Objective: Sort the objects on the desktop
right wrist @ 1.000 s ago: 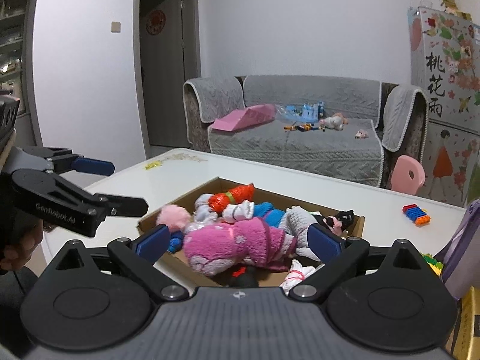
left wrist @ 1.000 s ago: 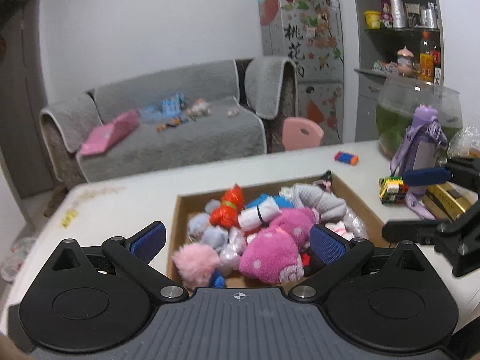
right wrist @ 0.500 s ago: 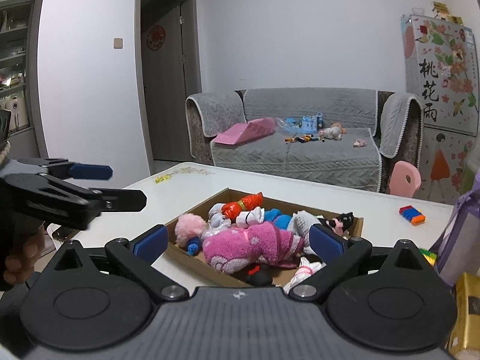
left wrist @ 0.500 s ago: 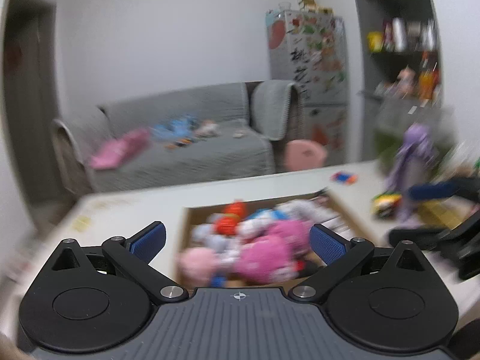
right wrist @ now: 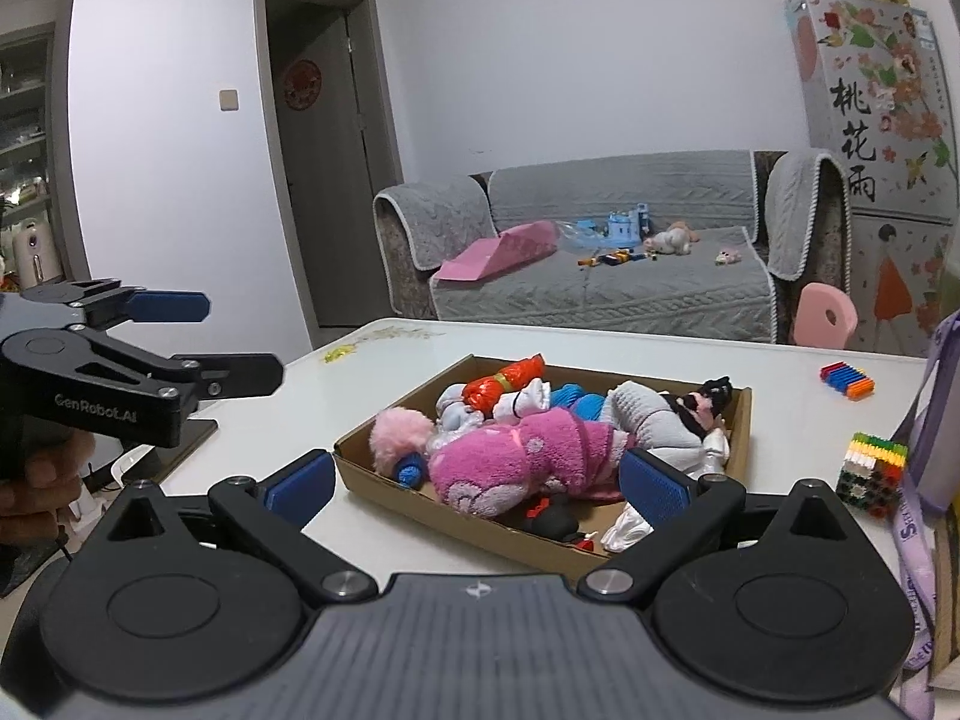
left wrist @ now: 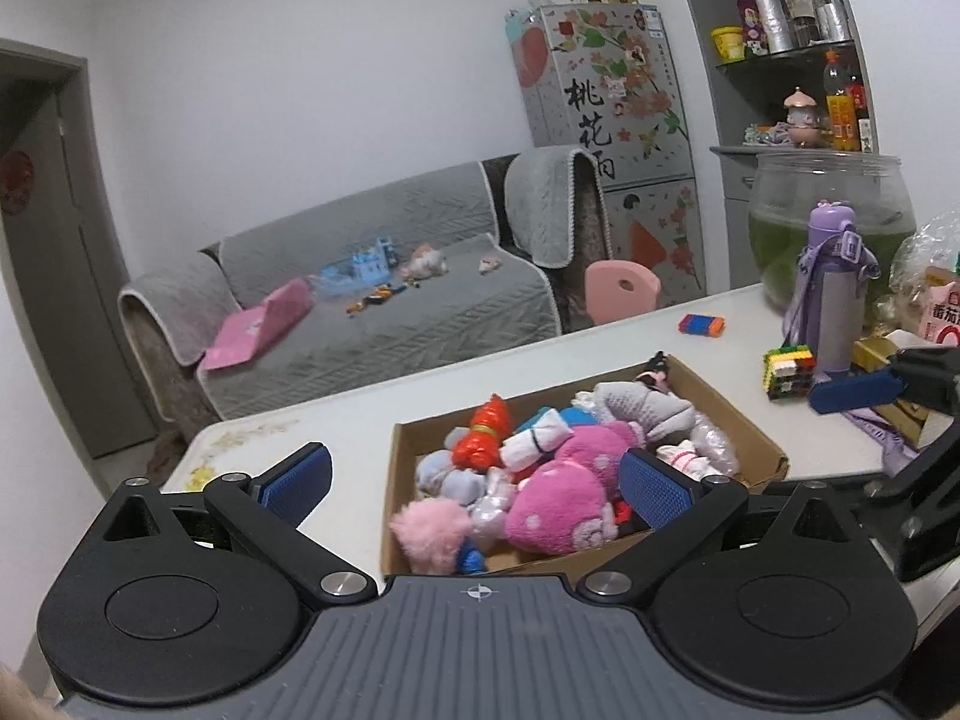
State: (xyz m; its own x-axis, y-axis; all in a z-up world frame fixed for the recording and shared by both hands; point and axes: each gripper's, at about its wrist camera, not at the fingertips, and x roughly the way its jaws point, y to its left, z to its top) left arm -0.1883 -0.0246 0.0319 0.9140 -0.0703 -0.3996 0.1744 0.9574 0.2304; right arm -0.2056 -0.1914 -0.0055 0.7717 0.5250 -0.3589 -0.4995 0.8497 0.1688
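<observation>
While both grippers hover above the white table (left wrist: 360,420), the stock reads as follows.
Left gripper (left wrist: 474,483): jaws spread wide, holding nothing.
Right gripper (right wrist: 477,480): jaws spread wide, holding nothing.
Cardboard box (right wrist: 474,525): on the table, ahead of both grippers.
Box contents: pink plush toy (right wrist: 516,459), pink pompom (right wrist: 399,432), orange toy (right wrist: 504,381), grey plush (right wrist: 648,414).
Loose on the table: brick cube (right wrist: 873,471), coloured block strip (right wrist: 846,379), both right of the box.
Purple bottle (left wrist: 834,294): upright, beside the cube.

You can read "GenRobot.AI" on the side of your left gripper (right wrist: 240,339). The fridge (left wrist: 606,102) door carries the large characters 桃花雨. A food packet (left wrist: 942,315) beside the bottle shows 番茄, the rest cut off.
</observation>
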